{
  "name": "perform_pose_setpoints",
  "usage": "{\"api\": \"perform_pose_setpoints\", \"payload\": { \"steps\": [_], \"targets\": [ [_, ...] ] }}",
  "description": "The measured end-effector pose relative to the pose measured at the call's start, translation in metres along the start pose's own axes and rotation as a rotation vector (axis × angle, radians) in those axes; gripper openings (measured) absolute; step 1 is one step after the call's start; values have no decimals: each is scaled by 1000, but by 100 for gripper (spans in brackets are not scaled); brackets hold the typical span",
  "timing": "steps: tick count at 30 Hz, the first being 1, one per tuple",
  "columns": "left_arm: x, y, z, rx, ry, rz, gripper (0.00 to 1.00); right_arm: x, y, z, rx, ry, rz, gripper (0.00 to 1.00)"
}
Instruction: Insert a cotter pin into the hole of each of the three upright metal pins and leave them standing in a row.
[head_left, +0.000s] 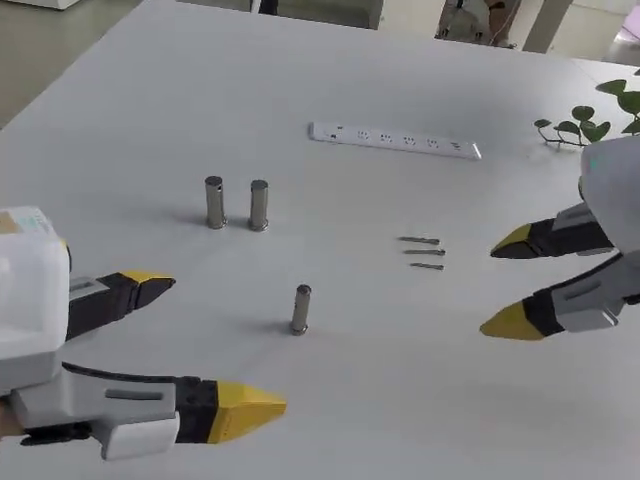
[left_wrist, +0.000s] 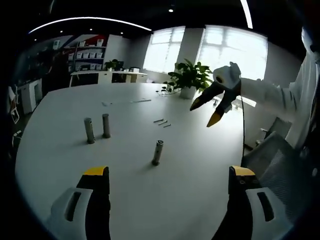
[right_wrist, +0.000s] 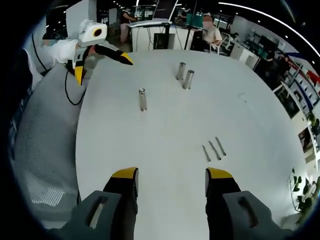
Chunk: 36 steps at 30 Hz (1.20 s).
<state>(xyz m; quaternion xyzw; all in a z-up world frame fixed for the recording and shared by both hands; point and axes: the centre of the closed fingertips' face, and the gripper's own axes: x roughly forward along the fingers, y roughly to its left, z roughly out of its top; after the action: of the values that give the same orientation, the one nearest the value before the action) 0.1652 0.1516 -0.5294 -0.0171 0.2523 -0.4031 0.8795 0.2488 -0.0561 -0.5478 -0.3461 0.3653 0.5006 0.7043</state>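
Three upright metal pins stand on the white table: two side by side (head_left: 214, 202) (head_left: 259, 205) and a third (head_left: 301, 309) alone, nearer to me. Three cotter pins (head_left: 423, 252) lie flat in a short stack to the right of them. My left gripper (head_left: 215, 345) hovers open at the lower left, a little short of the lone pin (left_wrist: 158, 152). My right gripper (head_left: 505, 287) hangs open at the right edge, just right of the cotter pins (right_wrist: 213, 149). Both hold nothing. The paired pins (right_wrist: 184, 75) stand far from the right gripper (right_wrist: 171, 181).
A white power strip (head_left: 393, 139) lies across the far side of the table (head_left: 150, 120). A green plant (head_left: 590, 118) sits at the far right corner. People sit at desks beyond the table in the right gripper view.
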Motion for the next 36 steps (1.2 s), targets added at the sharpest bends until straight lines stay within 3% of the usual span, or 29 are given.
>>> {"api": "perform_pose_setpoints", "payload": {
  "steps": [5, 12, 16, 23, 26, 30, 36],
  "targets": [
    [-2, 0, -8, 63, 27, -3, 99, 15, -4, 1, -66, 56, 25, 48],
    [-6, 0, -12, 51, 42, -19, 98, 30, -7, 3, -163, 116, 103, 48],
    [-7, 4, -5, 50, -10, 14, 99, 36, -19, 0, -205, 168, 110, 47],
    [-10, 4, -6, 44, -8, 16, 99, 47, -36, 9, -223, 146, 108, 36],
    [-11, 5, -1, 51, -36, 26, 99, 52, -38, 7, -221, 148, 145, 25],
    [-12, 5, -1, 50, -35, 31, 98, 59, -49, 4, -226, 176, 145, 13],
    [-14, 4, -4, 42, -31, 30, 98, 68, -57, -1, -195, 206, 162, 10]
  ]
}}
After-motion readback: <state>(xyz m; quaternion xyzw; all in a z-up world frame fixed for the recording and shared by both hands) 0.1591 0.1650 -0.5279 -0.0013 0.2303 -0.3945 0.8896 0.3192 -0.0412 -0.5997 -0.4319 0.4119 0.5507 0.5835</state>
